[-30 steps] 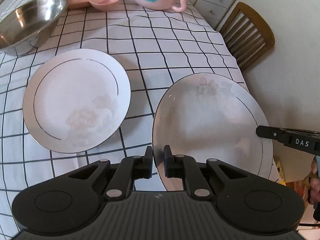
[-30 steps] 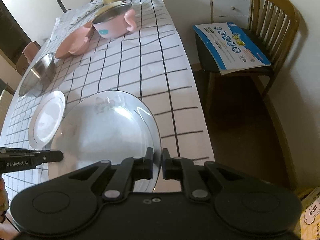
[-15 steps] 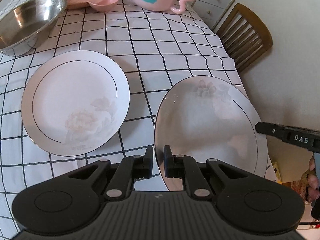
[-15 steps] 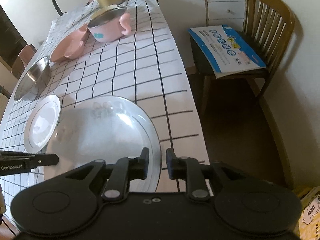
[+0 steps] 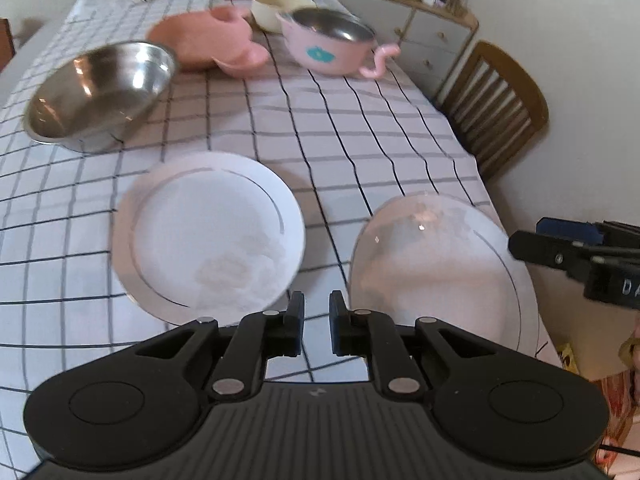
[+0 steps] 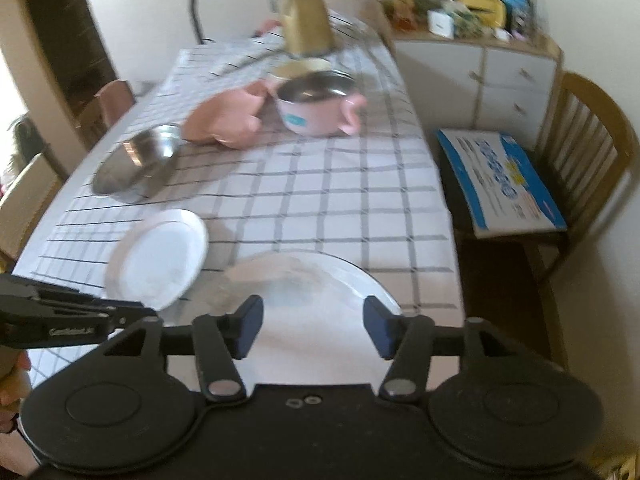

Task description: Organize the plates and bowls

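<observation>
Plates, two of them, white: one plate point(image 5: 208, 228) lies flat on the checked tablecloth point(image 5: 320, 120); the other plate point(image 5: 440, 264) sits at its right edge. One steel bowl point(image 5: 100, 92) and one pink pot point(image 5: 328, 44) are empty. The left gripper point(image 5: 316, 316) is nearly closed on nothing; the right gripper point(image 6: 312, 328) has just opened, clear of the plate.

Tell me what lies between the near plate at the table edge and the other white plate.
Nothing visible: only bare checked tablecloth separates the near plate from the other white plate. The steel bowl sits farther back.
</observation>
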A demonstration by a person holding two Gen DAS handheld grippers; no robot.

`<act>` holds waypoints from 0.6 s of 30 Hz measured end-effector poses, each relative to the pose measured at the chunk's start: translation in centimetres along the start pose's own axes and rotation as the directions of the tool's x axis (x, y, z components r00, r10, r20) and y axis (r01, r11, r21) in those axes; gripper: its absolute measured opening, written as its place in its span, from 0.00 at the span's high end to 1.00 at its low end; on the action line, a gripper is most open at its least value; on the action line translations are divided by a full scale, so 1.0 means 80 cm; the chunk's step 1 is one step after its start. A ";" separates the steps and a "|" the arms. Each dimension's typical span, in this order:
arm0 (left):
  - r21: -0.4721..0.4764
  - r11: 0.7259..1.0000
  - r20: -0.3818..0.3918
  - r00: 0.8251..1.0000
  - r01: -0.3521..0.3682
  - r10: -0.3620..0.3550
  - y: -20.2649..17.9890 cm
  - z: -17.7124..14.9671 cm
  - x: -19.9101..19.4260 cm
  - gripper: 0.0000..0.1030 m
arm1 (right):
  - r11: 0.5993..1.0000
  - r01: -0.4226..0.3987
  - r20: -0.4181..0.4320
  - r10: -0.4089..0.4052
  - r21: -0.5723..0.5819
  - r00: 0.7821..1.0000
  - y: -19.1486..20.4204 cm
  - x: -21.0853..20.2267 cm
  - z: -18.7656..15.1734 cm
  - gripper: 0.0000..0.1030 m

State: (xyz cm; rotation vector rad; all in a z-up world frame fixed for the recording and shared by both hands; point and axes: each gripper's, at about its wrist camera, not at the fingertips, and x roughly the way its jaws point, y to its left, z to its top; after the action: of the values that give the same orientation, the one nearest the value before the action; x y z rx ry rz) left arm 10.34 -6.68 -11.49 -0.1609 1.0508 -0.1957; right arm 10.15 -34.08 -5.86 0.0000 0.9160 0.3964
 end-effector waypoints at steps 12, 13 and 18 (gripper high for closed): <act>-0.081 0.992 0.176 0.979 -0.093 0.106 0.042 0.001 -0.068 0.35 | 0.992 -0.072 0.044 0.077 -0.103 0.996 0.074 0.001 0.027 0.20; -0.085 0.992 0.182 0.977 -0.096 0.110 0.045 0.001 -0.073 0.35 | 0.990 -0.080 0.045 0.085 -0.112 0.995 0.079 0.001 0.029 0.17; -0.094 0.987 0.234 0.960 -0.133 0.152 0.057 0.000 -0.092 0.25 | 0.983 -0.098 0.058 0.108 -0.154 0.992 0.108 0.002 0.036 0.04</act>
State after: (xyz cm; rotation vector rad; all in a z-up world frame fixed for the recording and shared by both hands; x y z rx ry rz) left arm 7.15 -0.51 -6.31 -0.1737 0.8242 -0.0038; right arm 9.60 -25.53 -2.78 -0.0778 0.8211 0.5584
